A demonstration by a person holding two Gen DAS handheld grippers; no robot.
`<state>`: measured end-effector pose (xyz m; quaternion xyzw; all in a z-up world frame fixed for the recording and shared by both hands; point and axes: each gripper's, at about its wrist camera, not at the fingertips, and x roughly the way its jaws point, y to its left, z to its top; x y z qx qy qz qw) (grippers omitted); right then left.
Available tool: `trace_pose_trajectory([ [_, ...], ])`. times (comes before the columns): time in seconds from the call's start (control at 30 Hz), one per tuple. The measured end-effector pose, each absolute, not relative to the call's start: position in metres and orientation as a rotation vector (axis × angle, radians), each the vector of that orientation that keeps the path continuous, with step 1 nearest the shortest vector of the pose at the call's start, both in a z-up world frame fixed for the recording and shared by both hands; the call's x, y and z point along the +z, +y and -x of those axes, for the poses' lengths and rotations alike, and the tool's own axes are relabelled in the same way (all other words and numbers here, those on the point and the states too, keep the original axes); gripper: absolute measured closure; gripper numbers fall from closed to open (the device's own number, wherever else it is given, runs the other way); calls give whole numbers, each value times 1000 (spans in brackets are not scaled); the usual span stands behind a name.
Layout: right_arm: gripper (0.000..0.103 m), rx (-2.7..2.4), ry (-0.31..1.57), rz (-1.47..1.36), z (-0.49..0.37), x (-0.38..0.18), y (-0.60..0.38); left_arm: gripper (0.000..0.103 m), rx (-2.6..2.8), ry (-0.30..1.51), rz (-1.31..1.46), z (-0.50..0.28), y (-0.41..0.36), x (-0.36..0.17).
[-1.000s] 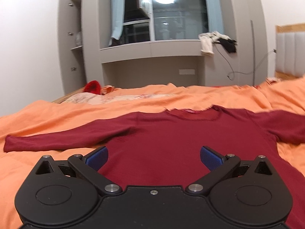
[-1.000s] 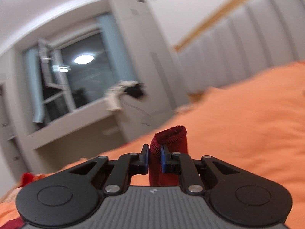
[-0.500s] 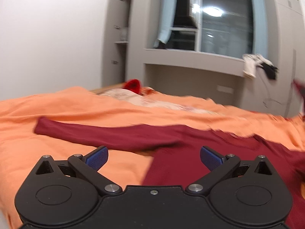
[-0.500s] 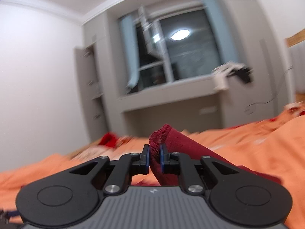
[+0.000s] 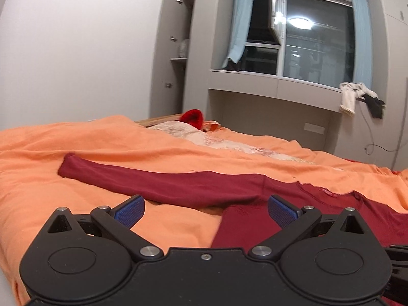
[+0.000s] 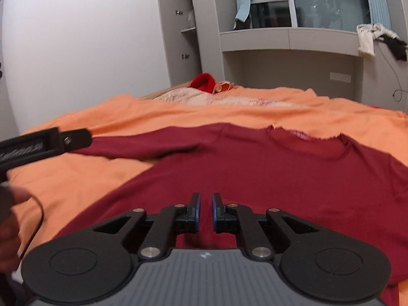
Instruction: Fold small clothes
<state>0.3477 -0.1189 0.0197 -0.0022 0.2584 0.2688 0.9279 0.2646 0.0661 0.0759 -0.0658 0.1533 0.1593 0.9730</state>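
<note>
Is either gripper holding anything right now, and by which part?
Left gripper open, holding nothing. Right gripper nearly closed over the maroon shirt; a grip cannot be told.

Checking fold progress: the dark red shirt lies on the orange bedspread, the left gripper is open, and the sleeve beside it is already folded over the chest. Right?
Not quite: the left wrist view shows the sleeve stretched out flat on the orange bedspread, unfolded. The dark red shirt and open left gripper are as stated.
</note>
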Motion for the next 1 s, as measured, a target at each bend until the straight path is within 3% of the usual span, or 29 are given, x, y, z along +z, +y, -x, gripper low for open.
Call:
trace_pose_trajectory([
  [0.03, 62, 545, 525, 7, -341, 20, -129, 0, 295, 314, 133, -266, 66, 75],
  [0.1, 47, 526, 498, 20, -326, 26, -152, 0, 236, 327, 128, -269, 61, 73],
  [0.3, 19, 319, 421, 64, -281, 26, -238, 0, 54, 371, 71, -296, 30, 64],
  [0.4, 14, 189, 430, 119, -273, 20, -273, 0, 1, 414, 42, -315, 10, 55],
  [0.57, 17, 110, 492, 239, -282, 4, -305, 0, -27, 489, -20, -342, -14, 34],
  [0.63, 26, 92, 512, 369, -287, -6, -301, 0, -8, 504, -62, -345, -19, 25],
  [0.77, 35, 95, 471, 613, -290, -24, -277, 0, -5, 547, -79, -351, -20, 14],
  [0.9, 52, 113, 412, 823, -293, -41, -256, 0, 6, 560, -84, -351, -19, 11],
  [0.97, 65, 113, 392, 886, -296, -48, -249, 0, 9, 567, -86, -351, -18, 9],
  [1.0, 76, 121, 392, 902, -296, -51, -246, 0, 10, 570, -87, -352, -18, 9],
])
